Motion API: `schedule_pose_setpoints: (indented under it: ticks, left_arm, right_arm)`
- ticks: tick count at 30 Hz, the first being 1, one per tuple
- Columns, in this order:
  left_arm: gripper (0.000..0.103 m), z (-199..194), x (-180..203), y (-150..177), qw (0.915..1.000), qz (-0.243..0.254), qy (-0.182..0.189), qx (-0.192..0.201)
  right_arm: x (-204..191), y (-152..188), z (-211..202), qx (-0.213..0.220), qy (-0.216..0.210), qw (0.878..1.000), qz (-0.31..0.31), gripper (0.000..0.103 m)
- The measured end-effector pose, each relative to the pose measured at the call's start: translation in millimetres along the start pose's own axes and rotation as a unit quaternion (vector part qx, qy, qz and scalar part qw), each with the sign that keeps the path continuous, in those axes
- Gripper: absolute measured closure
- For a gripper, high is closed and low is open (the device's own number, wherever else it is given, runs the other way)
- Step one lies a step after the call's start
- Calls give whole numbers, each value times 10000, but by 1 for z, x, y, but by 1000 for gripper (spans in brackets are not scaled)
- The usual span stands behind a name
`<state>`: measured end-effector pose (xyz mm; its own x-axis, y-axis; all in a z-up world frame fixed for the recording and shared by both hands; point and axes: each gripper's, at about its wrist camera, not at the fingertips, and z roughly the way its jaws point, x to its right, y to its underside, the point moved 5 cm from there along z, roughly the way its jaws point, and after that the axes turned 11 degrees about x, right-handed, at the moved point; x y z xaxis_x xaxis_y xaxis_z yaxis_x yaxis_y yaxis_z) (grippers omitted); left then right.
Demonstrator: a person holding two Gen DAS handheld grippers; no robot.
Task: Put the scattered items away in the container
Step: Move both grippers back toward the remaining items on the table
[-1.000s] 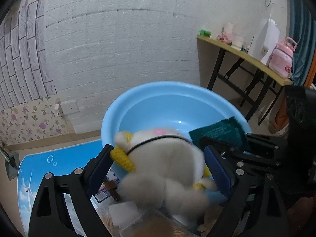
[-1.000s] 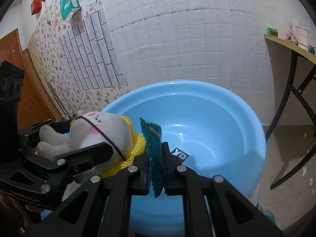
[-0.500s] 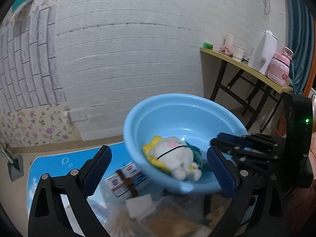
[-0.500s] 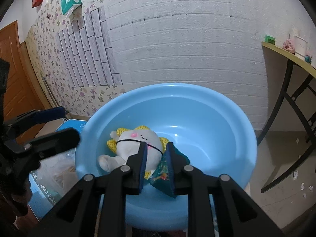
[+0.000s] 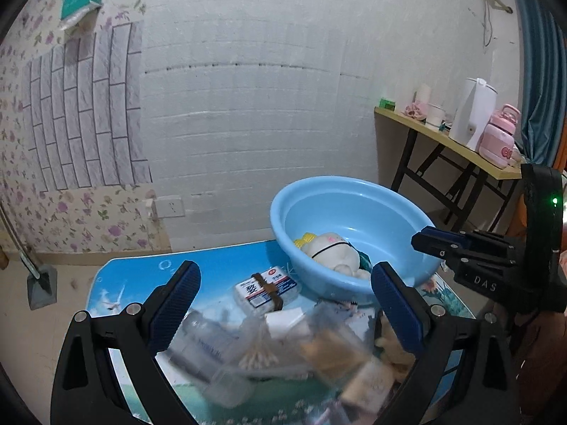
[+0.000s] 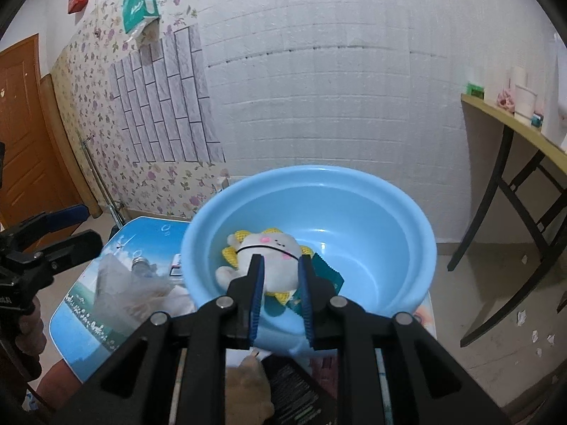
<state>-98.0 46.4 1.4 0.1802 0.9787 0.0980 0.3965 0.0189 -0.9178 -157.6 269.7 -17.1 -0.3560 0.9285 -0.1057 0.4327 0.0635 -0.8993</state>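
Blue basin (image 6: 407, 233) sits at the far end of the table (image 5: 219, 265), with the white plush toy (image 6: 273, 258) and a dark green packet (image 6: 327, 272) lying inside at about 8 o'clock of its bowl. Left gripper (image 5: 283, 304) has its tongs wide apart and empty above the blurred clear bags (image 5: 255, 350) and a banded tissue pack (image 5: 265, 288), which lies at 9 o'clock of the basin. Right gripper (image 6: 281, 297) tongs are slightly apart, gripping nothing, hovering short of the basin's near rim.
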Motion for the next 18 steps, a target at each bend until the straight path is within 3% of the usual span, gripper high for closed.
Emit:
schedule_pose_setpoints:
  ticks: [5, 12, 18]
  left_arm:
    - [5, -20, -9, 11, 10000, -5, -75, 24]
    - [5, -29, -25, 46, 9993, -167, -229, -240]
    - [5, -41, -34, 61, 9991, -137, -308, -241]
  right_arm:
    - [-7, 3, -24, 56, 67, 9999, -90, 83]
    - [-2, 20, -51, -70, 179, 9998, -60, 83]
    - [-11, 46, -68, 8, -463, 9983, 341, 83]
